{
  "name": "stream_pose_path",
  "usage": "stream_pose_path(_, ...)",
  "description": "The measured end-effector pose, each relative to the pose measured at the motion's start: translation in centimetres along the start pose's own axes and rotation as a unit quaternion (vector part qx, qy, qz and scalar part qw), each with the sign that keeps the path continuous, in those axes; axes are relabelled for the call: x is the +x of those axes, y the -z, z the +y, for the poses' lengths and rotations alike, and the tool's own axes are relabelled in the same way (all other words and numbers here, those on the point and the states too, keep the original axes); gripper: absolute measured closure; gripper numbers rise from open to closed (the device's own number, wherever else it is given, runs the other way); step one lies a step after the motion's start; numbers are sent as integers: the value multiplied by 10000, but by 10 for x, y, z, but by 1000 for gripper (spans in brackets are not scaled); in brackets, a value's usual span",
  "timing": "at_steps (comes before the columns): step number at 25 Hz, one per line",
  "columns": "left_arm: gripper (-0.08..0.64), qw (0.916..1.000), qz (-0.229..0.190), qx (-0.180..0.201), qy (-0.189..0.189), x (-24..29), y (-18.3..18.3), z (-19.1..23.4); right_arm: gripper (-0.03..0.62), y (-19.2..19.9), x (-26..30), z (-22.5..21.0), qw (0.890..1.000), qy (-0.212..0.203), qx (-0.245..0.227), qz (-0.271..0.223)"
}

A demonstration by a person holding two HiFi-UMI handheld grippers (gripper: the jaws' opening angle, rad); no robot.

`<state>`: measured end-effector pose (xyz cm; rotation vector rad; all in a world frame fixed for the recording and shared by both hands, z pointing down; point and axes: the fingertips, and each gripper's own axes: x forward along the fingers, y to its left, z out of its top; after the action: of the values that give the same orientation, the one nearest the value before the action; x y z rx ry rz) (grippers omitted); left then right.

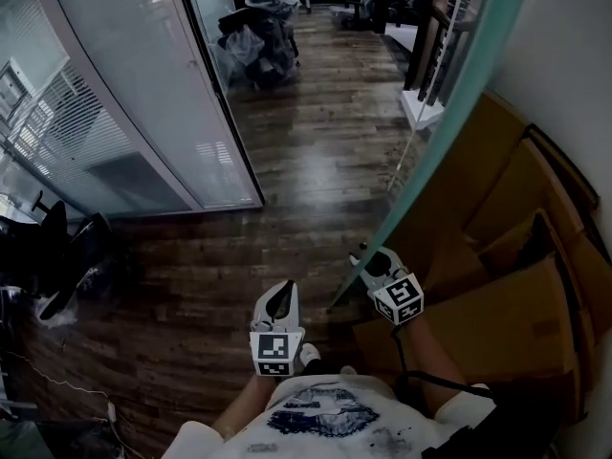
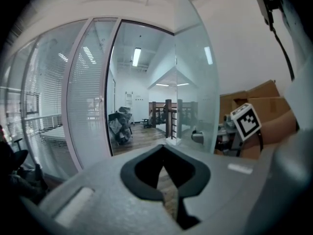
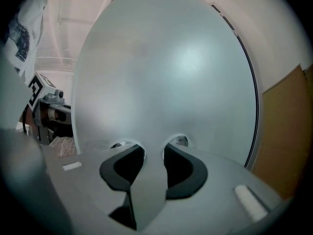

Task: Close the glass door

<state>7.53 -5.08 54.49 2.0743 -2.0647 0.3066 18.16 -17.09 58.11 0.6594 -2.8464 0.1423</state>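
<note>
The frosted glass door (image 1: 449, 103) stands swung open at the right, its free edge running down to the floor near my feet. My right gripper (image 1: 375, 261) sits on that edge at handle height. In the right gripper view the door (image 3: 166, 72) fills the picture and its edge runs down between the jaws of the right gripper (image 3: 154, 151), which are shut on it. My left gripper (image 1: 282, 299) hangs to the left of the door, apart from it. In its own view the left gripper (image 2: 164, 148) is shut with nothing in it, facing the doorway, with the door (image 2: 195, 82) to its right.
A fixed frosted glass partition (image 1: 143, 113) and its dark door post (image 1: 225, 113) stand at the left. Cardboard boxes (image 1: 516, 285) are stacked behind the door at the right. A black chair (image 1: 67, 256) sits at the far left. Beyond the doorway are wrapped chairs (image 1: 263, 36) and a wooden railing (image 1: 430, 36).
</note>
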Motion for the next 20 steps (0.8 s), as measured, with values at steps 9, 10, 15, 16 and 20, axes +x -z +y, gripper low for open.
stream_pose_path(9,557,9996,-22,-128,-258,-3,4,56,462,-16,51,10,10000,63,1,52)
stream_pose_path(10,557,9995,-21,-124,-285,-3,5,62,462,-16,57,11,10000,82,6,46)
stream_pose_path(15,557,9989,-62,-101,-453,-5,4,93,462,-23,93,16,9999,137,9,31)
stream_pose_path(16,557,9987,-72,-107,-488,-5,3,97,462,-24,99,17,9999,138,8,51)
stream_pose_path(20,558,9980,-137,-128,-610,-8,0,110,462,-28,125,20,9998,101,-22,152)
